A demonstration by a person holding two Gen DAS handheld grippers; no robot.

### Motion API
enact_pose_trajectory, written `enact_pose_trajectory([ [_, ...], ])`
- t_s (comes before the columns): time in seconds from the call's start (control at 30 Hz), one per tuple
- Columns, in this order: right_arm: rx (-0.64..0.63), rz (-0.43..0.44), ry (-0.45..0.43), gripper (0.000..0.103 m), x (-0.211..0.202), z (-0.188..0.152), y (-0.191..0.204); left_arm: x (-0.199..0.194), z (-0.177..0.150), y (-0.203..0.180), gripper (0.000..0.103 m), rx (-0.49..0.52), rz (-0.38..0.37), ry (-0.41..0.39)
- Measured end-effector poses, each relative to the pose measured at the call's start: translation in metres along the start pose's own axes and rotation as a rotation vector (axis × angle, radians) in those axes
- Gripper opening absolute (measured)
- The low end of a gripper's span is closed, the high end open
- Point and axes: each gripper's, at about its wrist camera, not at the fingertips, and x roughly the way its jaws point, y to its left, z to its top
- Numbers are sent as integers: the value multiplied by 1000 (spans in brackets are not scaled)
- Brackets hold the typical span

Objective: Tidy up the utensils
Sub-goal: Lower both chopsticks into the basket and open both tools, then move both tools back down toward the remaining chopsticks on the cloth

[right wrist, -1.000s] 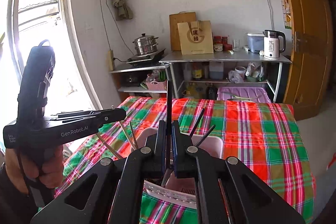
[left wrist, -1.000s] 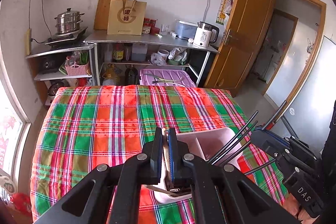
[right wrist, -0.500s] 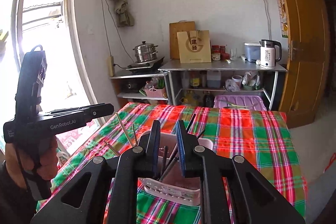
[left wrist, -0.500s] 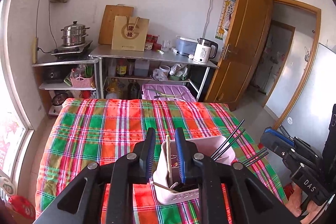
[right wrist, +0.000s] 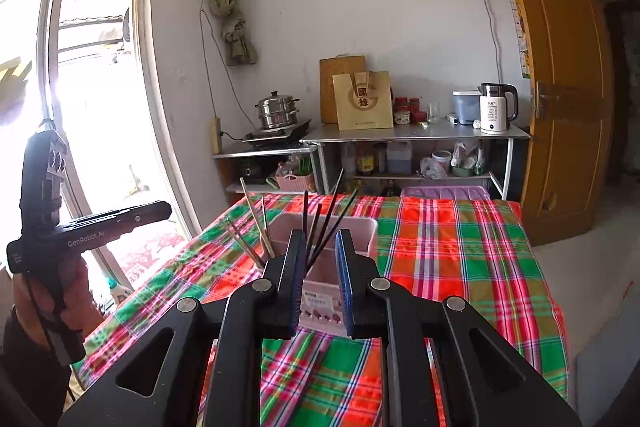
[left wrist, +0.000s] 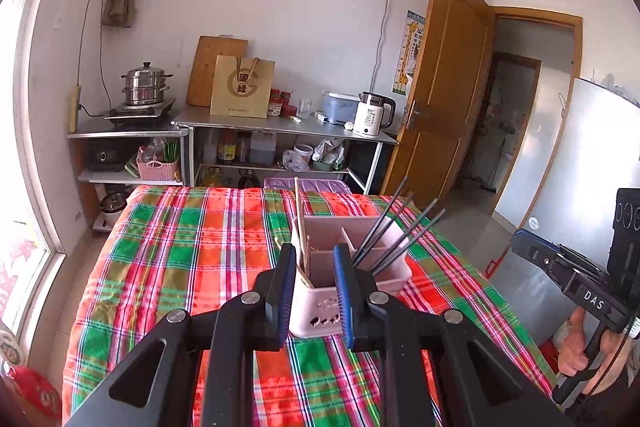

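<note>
Black chopsticks (left wrist: 394, 227) lean up-right in pink holder (left wrist: 320, 303), wooden chopsticks (left wrist: 299, 223) seemingly near-upright, left gripper (left wrist: 315, 291) and right gripper (right wrist: 319, 283) released.

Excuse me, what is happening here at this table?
A person holds a gripper in each hand in front of a pink utensil holder on a checked tablecloth. Wooden chopsticks stand in one compartment, black chopsticks in another. The left gripper and right gripper are both open and hold nothing.
</note>
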Motion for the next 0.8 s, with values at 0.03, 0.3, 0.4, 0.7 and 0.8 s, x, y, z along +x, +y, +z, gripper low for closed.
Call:
enact_pose_trajectory([
  [0.03, 4, -1, 7, 16, -3, -5, -2, -4, -8, -1, 19, -6, -4, 1],
  [0.3, 53, -10, 59, 16, -26, -53, -13, -16, -75, -10, 19, -36, -24, 50],
  [0.4, 67, -17, 77, 16, -31, -67, -17, -16, -93, -13, 19, -46, -30, 79],
  [0.7, 101, -39, 124, 16, -32, -90, -29, -7, -120, -21, 19, -52, -42, 139],
  [0.8, 108, -43, 140, 16, -28, -93, -33, -1, -124, -24, 19, -47, -41, 158],
])
